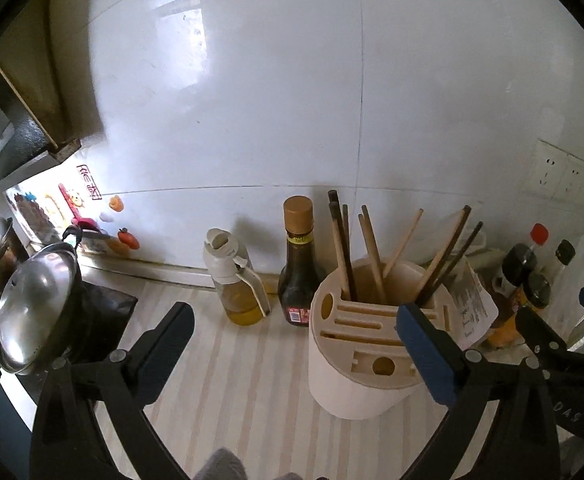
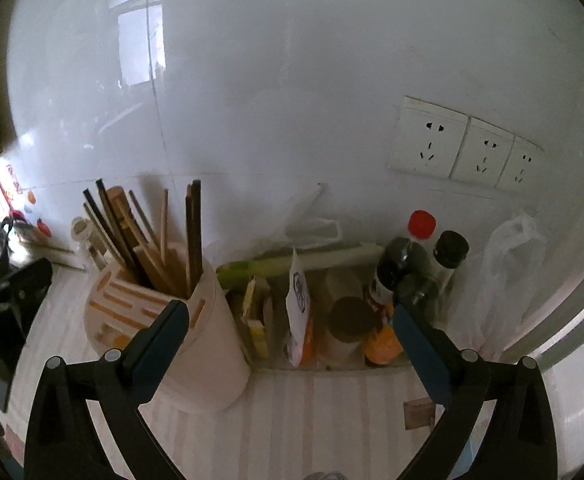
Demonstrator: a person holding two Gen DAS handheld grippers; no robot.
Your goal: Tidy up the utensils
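A round cream utensil holder [image 1: 362, 376] with slots in its top stands on the striped counter [image 1: 248, 380]. Several wooden and dark chopsticks [image 1: 372, 252] stand upright in its rear pocket. My left gripper [image 1: 296, 320] is open and empty, just in front of the holder; its right finger overlaps the holder's rim. In the right wrist view the holder [image 2: 196, 360] and chopsticks [image 2: 192, 232] are at the left. My right gripper [image 2: 292, 320] is open and empty, the holder by its left finger. The right gripper also shows in the left wrist view [image 1: 560, 312].
An oil dispenser [image 1: 238, 280] and a dark sauce bottle [image 1: 298, 264] stand by the wall left of the holder. A pot with a steel lid [image 1: 36, 304] is far left. Bottles, jars and packets [image 2: 372, 304] crowd the right; wall sockets [image 2: 464, 148] above.
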